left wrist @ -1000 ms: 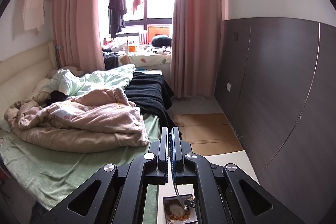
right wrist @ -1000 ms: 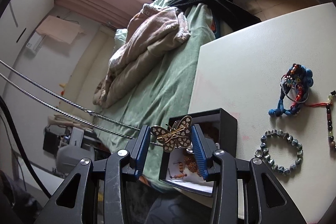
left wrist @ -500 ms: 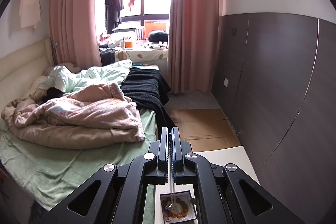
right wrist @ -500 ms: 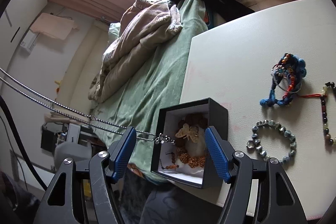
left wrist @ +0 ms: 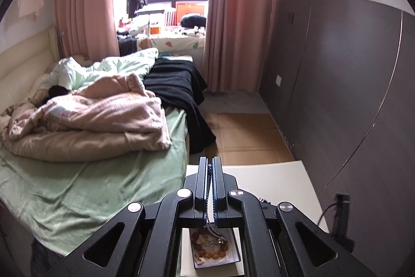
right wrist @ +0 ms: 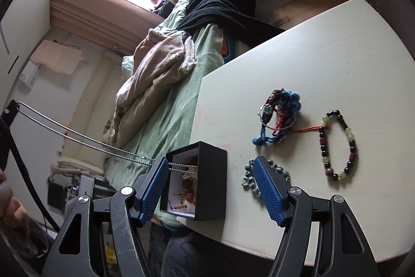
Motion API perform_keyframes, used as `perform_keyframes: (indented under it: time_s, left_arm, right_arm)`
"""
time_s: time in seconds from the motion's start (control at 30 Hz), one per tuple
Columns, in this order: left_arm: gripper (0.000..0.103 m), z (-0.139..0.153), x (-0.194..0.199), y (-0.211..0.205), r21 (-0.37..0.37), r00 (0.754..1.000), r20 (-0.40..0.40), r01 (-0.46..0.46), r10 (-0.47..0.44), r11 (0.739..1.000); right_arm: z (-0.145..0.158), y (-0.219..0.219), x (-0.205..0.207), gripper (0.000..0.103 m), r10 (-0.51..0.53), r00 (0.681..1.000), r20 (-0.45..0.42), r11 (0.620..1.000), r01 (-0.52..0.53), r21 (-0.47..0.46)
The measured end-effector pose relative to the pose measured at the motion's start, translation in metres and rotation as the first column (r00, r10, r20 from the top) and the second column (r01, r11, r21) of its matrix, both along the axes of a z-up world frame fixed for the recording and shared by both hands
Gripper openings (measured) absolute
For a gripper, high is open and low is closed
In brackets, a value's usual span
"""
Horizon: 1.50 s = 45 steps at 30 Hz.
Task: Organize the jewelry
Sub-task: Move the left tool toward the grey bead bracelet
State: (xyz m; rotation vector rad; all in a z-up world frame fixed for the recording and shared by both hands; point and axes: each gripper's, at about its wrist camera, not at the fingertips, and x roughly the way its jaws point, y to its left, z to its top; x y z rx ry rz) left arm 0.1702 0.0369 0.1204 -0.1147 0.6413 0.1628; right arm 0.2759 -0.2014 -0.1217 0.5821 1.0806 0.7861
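A silver chain (right wrist: pixel 77 134) runs taut from the upper left down into a black jewelry box (right wrist: pixel 210 173), and its gold butterfly pendant (right wrist: pixel 190 173) lies inside on orange beads. My right gripper (right wrist: pixel 210 160) stands open over the box, one finger on each side, gripping nothing. In the left wrist view my left gripper (left wrist: pixel 210 165) is shut on the chain (left wrist: pixel 209 201), which hangs down into the box (left wrist: pixel 237 248) below, where the pendant (left wrist: pixel 203 240) rests.
On the white table (right wrist: pixel 298 43) lie a blue knotted bracelet bundle (right wrist: pixel 280 116), a dark and green bead bracelet (right wrist: pixel 339 144) and a grey bead bracelet (right wrist: pixel 282 173) partly behind my right finger. A bed (left wrist: pixel 90 173) borders the table's left edge. A person's hand (right wrist: pixel 10 204) shows at far left.
My right gripper opened and let go of the butterfly pendant, which dropped into the box. The left gripper sank toward the box with the chain still pinched.
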Motion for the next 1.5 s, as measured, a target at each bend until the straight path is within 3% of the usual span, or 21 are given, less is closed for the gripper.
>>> perform_keyframes:
  time_s: [0.37,0.6,0.63,0.7,0.77,0.8,1.33,1.5]
  left_arm:
    - [0.002,-0.101,0.02,0.0,-0.135,0.982,-0.189,-0.006,-0.02,0.991]
    - [0.004,-0.165,0.037,-0.004,-0.21,0.944,-0.326,-0.02,-0.051,0.978]
    - [0.008,-0.173,0.038,-0.005,-0.22,0.939,-0.34,-0.022,-0.056,0.975]
    - [0.027,-0.186,0.041,-0.006,-0.241,0.931,-0.361,-0.028,-0.062,0.97]
    - [0.056,-0.194,0.042,-0.008,-0.26,0.931,-0.359,-0.033,-0.065,0.965]
    - [0.058,-0.196,0.042,-0.011,-0.264,0.933,-0.354,-0.031,-0.067,0.964]
    - [0.059,-0.231,0.074,-0.09,-0.301,0.875,-0.418,0.121,-0.244,0.946]
    - [0.048,-0.249,0.088,-0.109,-0.284,0.845,-0.466,0.139,-0.264,0.949]
  right_arm:
    - [-0.002,-0.033,0.002,0.069,-0.076,0.997,-0.017,0.997,0.076,0.027]
    - [-0.003,-0.037,0.002,0.069,-0.079,0.997,-0.022,0.997,0.08,0.025]
    - [-0.003,-0.038,0.002,0.069,-0.082,0.996,-0.022,0.996,0.083,0.026]
    - [-0.003,-0.041,0.002,0.069,-0.088,0.996,-0.025,0.996,0.088,0.026]
    - [-0.004,-0.044,0.003,0.069,-0.097,0.995,-0.029,0.995,0.097,0.023]
    - [-0.005,-0.046,0.004,0.069,-0.103,0.994,-0.033,0.994,0.104,0.021]
    - [-0.021,-0.079,0.012,0.072,-0.254,0.963,-0.086,0.964,0.245,-0.107]
    - [-0.025,-0.095,0.013,0.072,-0.299,0.95,-0.092,0.95,0.287,-0.125]
